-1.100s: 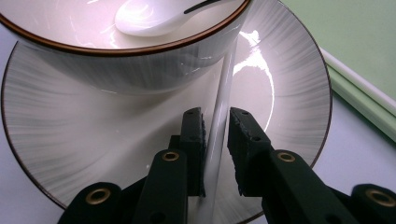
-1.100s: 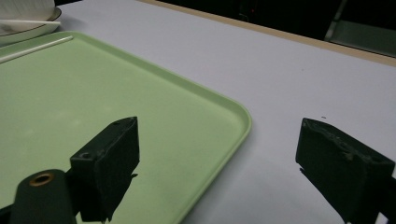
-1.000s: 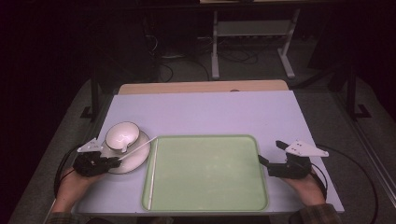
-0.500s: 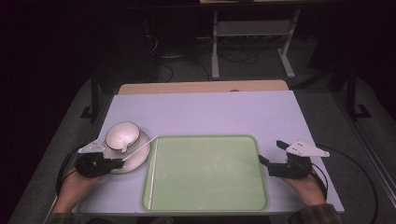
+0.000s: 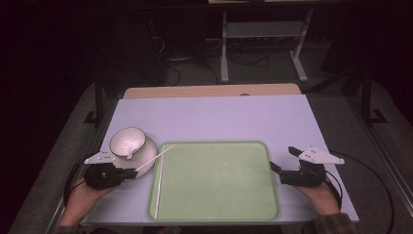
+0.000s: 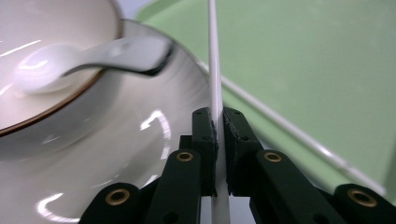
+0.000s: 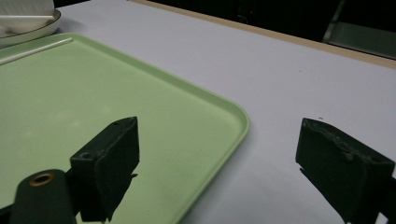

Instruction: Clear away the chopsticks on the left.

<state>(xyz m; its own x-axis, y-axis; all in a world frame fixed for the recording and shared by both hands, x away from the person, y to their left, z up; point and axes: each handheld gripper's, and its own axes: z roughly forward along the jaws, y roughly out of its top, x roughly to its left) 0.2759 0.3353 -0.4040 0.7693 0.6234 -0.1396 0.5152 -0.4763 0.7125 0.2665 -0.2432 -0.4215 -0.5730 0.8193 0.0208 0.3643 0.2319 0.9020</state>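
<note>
Left gripper [image 6: 218, 122] clamps a white chopstick [image 6: 214, 56]; right gripper [image 7: 233, 172] gapes wide, seemingly touching nothing.

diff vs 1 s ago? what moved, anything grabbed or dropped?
The left tool has just been closing and is now clamped on a white chopstick, lifting its far end up over the tray's left edge. The second chopstick lies along that edge as before. Bowl, saucer, tray and open right tool are unchanged.

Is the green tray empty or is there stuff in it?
Nearly empty. The green tray holds one white chopstick lying along its left edge; the rest of its floor is bare.
</note>
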